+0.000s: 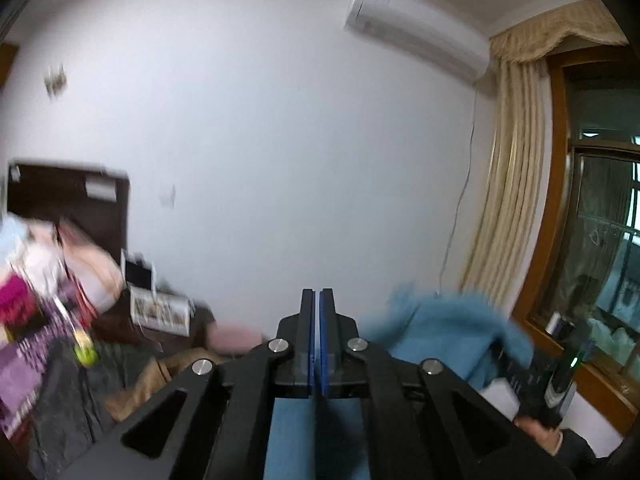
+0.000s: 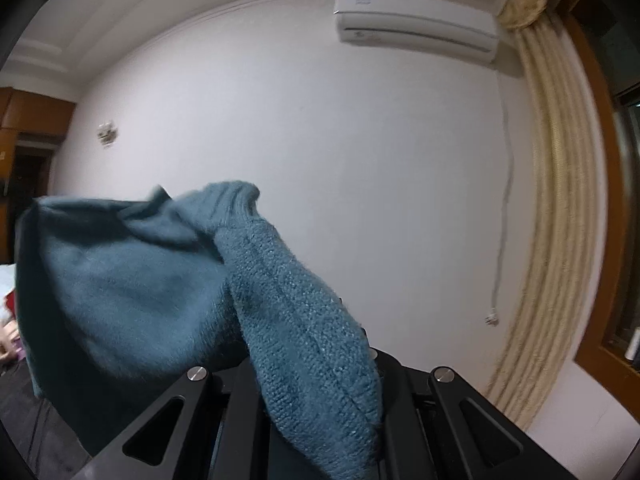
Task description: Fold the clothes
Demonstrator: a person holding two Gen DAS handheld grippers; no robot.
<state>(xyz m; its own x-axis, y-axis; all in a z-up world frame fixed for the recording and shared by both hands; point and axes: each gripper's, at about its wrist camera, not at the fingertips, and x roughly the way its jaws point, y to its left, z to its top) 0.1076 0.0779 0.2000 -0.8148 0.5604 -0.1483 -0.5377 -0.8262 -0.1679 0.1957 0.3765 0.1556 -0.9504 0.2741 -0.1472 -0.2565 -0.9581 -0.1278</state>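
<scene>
- No container holding anything can be made out; only a blurred heap of pink, white and purple items (image 1: 44,280) is seen at the far left of the left wrist view, in front of a dark headboard (image 1: 68,196).
- The left hand-held gripper (image 1: 318,300) is seen with its blue-edged fingers (image 1: 308,320) pressed together; a thin pale strip shows between them, but what it is cannot be told, and blue cloth is seen below, between its arms.
- This gripper is pointed roughly level towards a white wall (image 1: 280,120), with an air conditioner (image 1: 416,28) high on it to the right.
- The blue knitted sweater (image 2: 180,280) is held up in the air; in the right wrist view it is draped over the right hand-held gripper (image 2: 320,360), whose fingertips are hidden by the knit.
- That gripper is taken as closed on the sweater, since the cloth rises from between its arms.
- In the left wrist view the same sweater is seen at the right, bunched above a person's hand (image 1: 538,428) that is wrapped around the other gripper's handle.
- Beige curtains (image 2: 560,200) and a wooden window frame (image 1: 556,200) are seen at the right.
</scene>
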